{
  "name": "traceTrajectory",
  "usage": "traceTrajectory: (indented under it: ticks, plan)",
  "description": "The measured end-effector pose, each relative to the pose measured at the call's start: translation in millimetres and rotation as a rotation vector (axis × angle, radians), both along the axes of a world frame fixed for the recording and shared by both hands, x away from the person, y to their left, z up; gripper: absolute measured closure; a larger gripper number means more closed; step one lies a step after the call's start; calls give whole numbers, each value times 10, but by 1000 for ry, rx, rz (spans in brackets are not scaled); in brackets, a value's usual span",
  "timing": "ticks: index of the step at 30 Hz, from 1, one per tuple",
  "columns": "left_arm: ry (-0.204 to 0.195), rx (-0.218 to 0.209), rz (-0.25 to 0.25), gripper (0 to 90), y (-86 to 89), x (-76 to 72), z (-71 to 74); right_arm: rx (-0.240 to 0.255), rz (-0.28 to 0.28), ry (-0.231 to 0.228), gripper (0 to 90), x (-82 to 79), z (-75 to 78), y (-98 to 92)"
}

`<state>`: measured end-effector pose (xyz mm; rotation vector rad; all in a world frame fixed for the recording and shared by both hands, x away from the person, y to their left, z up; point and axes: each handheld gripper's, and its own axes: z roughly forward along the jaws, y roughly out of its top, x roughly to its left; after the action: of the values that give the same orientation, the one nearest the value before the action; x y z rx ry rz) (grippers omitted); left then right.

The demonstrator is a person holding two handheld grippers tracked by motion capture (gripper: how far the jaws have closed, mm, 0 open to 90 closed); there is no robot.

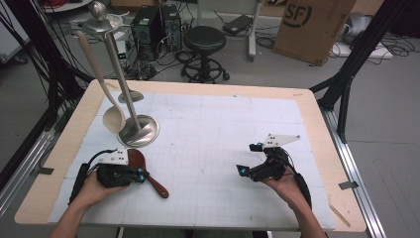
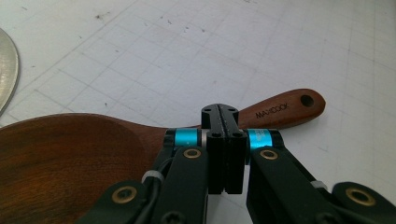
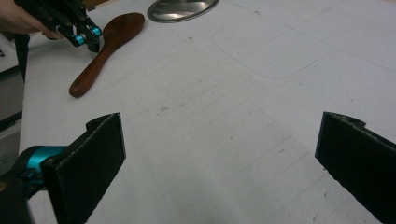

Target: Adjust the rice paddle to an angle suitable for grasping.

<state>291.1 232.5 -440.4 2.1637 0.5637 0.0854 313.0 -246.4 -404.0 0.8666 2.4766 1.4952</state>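
Left gripper point(image 2: 224, 116): jaws are pressing flat together, nothing between them; tips are sitting at the neck of the dark wooden spoon point(image 2: 70, 158), just above its handle.
Left hand point(image 1: 96, 191): is gripping the tool from the near edge, forearm coming in low, jaws pointing toward the table's middle.
Dark wooden spoon: is lying flat on the mat at near left, bowl under the gripper body, handle end pointing toward the middle of the near edge.
Right gripper point(image 3: 219, 158): jaws are standing wide apart, gripping nothing, hovering over bare mat.
Right hand point(image 1: 282, 186): is resting at near right, well apart from the spoon.
Surface: white gridded mat point(image 1: 223, 129) is covering a wooden table point(image 1: 322, 129).
Stand point(image 1: 138, 130): metal base is sitting at left, just beyond the spoon; a pale spoon point(image 1: 113, 118) is hanging beside it.
Room: stool point(image 1: 204, 42), cardboard box point(image 1: 312, 27) and cables are standing on the floor beyond.
Open room: mat between the two hands is lying bare.
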Motion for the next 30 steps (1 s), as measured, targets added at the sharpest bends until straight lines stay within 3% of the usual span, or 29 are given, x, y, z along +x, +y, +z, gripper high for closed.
traceTrajectory:
  ticks: [12,20,24,30]
  plan:
    - [-10,6,0,897,-150,114,31,-2,10,4,5,7,-8,9]
    - [-14,20,31,896,-210,206,22,0,12,5,5,13,-12,7]
    - [-18,-3,21,897,-200,188,69,1,15,7,5,14,-12,7]
    - [-12,-4,-3,897,-178,120,107,2,16,11,6,16,-14,6]
